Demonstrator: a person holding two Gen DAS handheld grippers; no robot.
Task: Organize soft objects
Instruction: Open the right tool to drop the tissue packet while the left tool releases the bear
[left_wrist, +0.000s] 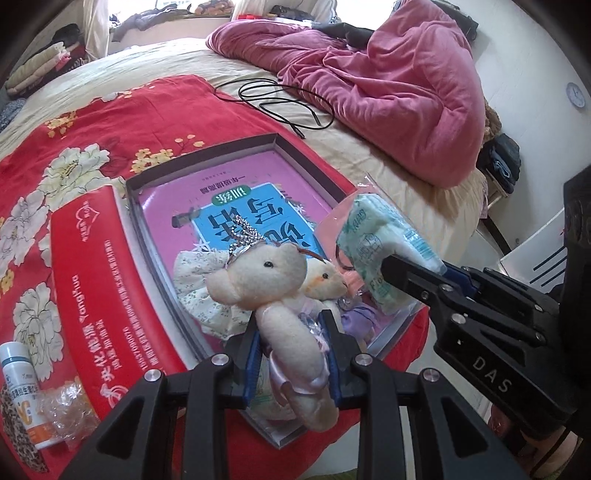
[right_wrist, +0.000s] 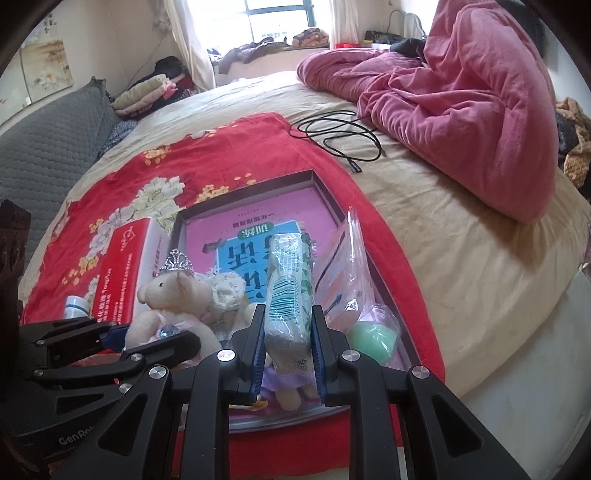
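While both loads hang over the open box (left_wrist: 275, 142) on the red cloth (left_wrist: 110, 110), my left gripper (left_wrist: 291, 354) is clamped on the plush bear (left_wrist: 273, 291) and my right gripper (right_wrist: 288, 350) pinches the tissue pack (right_wrist: 290, 288). I judge each should be lowered flat into bare floor of the box, clear of the second plush (left_wrist: 325, 278), before I ease off.

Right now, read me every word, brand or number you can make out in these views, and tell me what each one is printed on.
"DAS": on the right hand-held gripper, body.
"GenRo", cut off: on the left hand-held gripper, body.
"Yanghua" or similar, uncertain: on the red box; its Chinese print is too small to read.
"6 920973 908", partial barcode digits: on the tissue pack.
Book: large Chinese title, upside down, partly hidden.
Bottle: label blurred.
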